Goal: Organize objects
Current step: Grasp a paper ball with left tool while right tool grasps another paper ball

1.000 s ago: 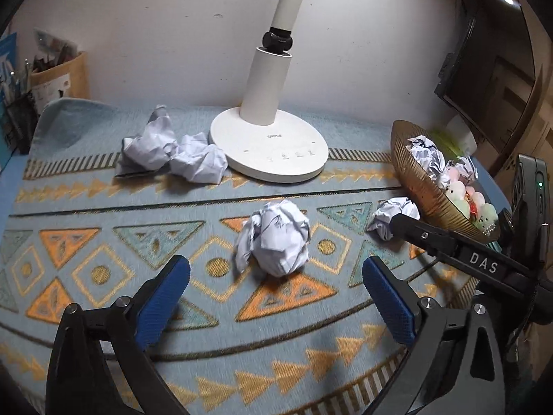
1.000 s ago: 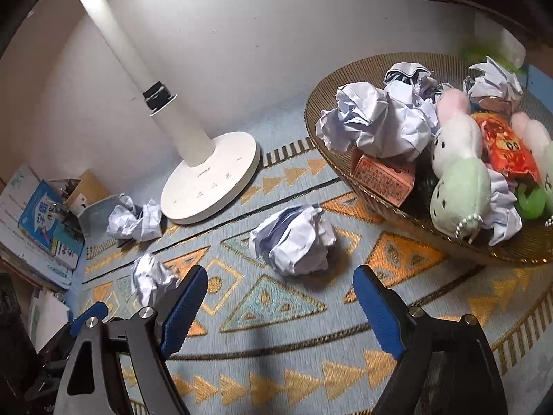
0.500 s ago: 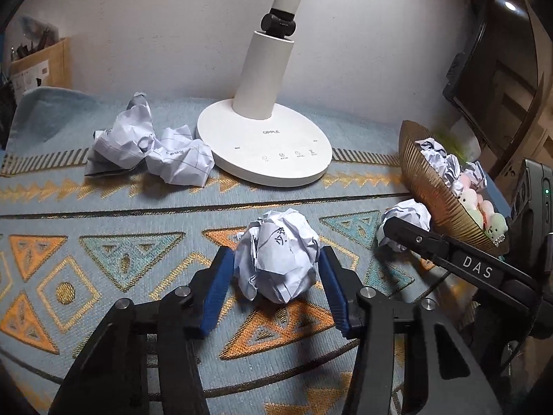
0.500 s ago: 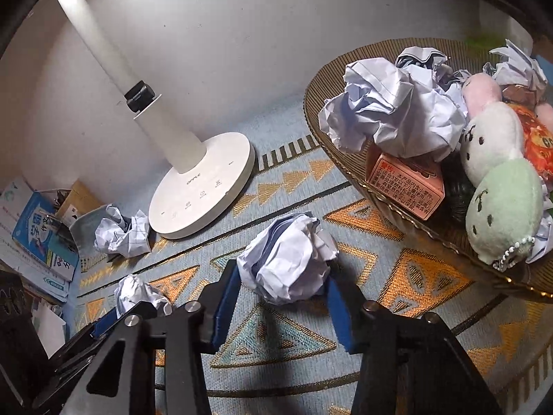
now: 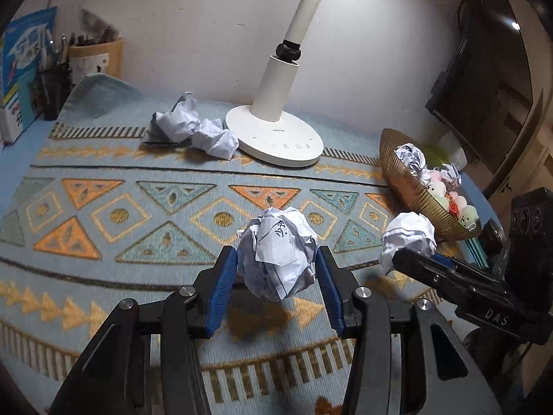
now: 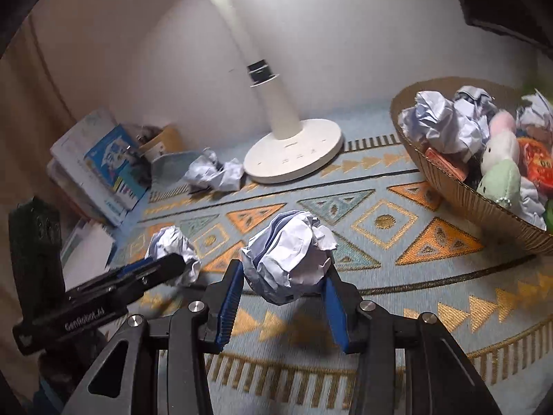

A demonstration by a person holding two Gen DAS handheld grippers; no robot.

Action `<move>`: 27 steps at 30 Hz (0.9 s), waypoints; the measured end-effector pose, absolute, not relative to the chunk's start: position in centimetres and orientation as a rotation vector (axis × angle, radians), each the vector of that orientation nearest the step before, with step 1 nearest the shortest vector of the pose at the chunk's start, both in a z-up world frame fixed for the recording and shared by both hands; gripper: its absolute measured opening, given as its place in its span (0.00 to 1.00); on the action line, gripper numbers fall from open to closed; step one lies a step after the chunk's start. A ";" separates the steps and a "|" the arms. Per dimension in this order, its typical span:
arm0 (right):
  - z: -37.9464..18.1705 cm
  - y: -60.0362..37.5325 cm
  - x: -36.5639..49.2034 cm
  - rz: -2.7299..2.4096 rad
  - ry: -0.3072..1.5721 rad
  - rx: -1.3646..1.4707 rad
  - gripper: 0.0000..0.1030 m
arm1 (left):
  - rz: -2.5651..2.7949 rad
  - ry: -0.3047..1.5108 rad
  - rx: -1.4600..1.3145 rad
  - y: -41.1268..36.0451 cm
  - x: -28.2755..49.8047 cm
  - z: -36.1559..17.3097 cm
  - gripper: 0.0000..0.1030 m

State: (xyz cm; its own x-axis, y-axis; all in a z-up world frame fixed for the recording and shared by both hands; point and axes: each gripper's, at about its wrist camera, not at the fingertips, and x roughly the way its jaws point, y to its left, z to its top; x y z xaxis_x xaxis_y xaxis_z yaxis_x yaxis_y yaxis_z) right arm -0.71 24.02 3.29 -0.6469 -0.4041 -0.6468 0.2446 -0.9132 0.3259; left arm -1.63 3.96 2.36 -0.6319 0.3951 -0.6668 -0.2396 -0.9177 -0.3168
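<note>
A crumpled white paper ball with handwriting sits between the blue pads of my left gripper, whose jaws are closing on it; a shadow lies on the rug under it. My right gripper is shut on a second paper ball, held just above the rug. In the left wrist view this second ball shows to the right, at the tip of the right gripper. A woven gold basket at the right holds paper balls, plush toys and snack packs.
A white lamp base stands at the back of the patterned rug. Two more crumpled papers lie left of it. Books and a pen holder stand at the far left. The basket rim is at the right.
Both grippers went from wide open to closed around a paper ball each. Both have since drawn back, and the balls have come off the rug with them.
</note>
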 end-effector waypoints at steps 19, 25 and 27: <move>0.4 24.2 1.6 -2.539 -0.168 1.223 0.69 | 2.551 -0.325 -1.090 3.3 -0.5 0.7 0.43; 0.3 24.8 1.7 -2.568 -0.196 1.225 0.69 | 2.555 -0.282 -1.083 3.8 -0.4 0.7 0.43; 0.4 24.9 1.8 -2.554 -0.219 1.205 0.53 | 2.554 -0.280 -1.084 3.8 -0.5 0.7 0.43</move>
State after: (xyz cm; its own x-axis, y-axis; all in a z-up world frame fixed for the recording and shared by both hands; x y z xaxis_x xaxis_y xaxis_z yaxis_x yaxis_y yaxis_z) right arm 1.77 24.91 0.39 -0.5992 -0.3390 -0.7253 0.2106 -0.9408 0.2657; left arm -0.45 3.82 0.66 -0.6455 0.3920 -0.6555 -0.2409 -0.9189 -0.3123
